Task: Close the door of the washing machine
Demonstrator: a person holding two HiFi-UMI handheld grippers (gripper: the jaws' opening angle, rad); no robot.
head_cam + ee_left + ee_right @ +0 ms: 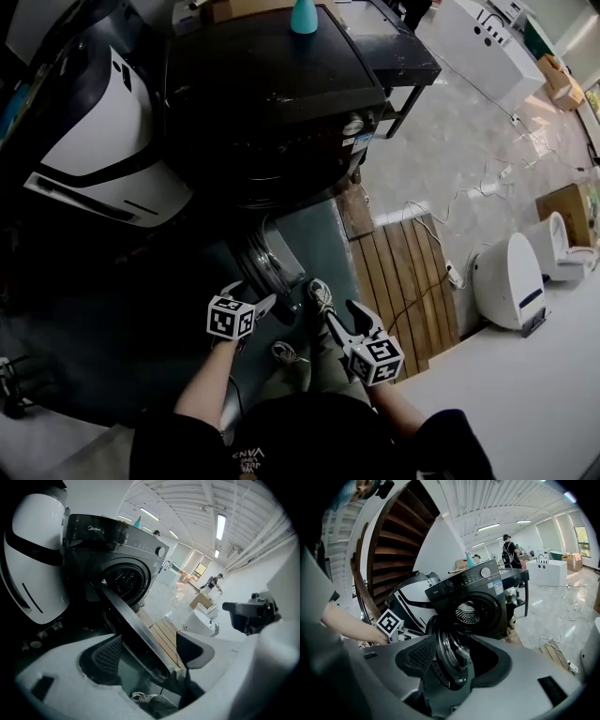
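As the left gripper (pixel 149 653) stands: its jaws are spread wide and clasp nothing. The door's free edge runs between them, closer to the left pad. Whether it touches that pad is too hard to judge.
Right gripper (pixel 450 660): also spread and empty. The door's glass bowl sits framed just ahead between its jaws and does not appear to be touched.
Door (pixel 133 630): swung wide out from the washer toward both grippers, hinged at its far end, not yet closed.
Washer (pixel 272 103): a dark front-loader beyond the door. Its drum opening (pixel 469 612) is uncovered, straight ahead of the right gripper.
Bottle (pixel 303 17): teal and upright on the washer top, farthest from both grippers.
Risk, slip: with no clamp on it, the thin edge could slide out from between the left jaws if the push goes off line.
Risk, latch: too soft a push would likely leave the door ajar or let it bounce back.
Risk, pinch: a jaw riding the edge all the way in could get caught against the washer front.
Risk, slam: too hard a push might jolt the washer and tip the bottle.
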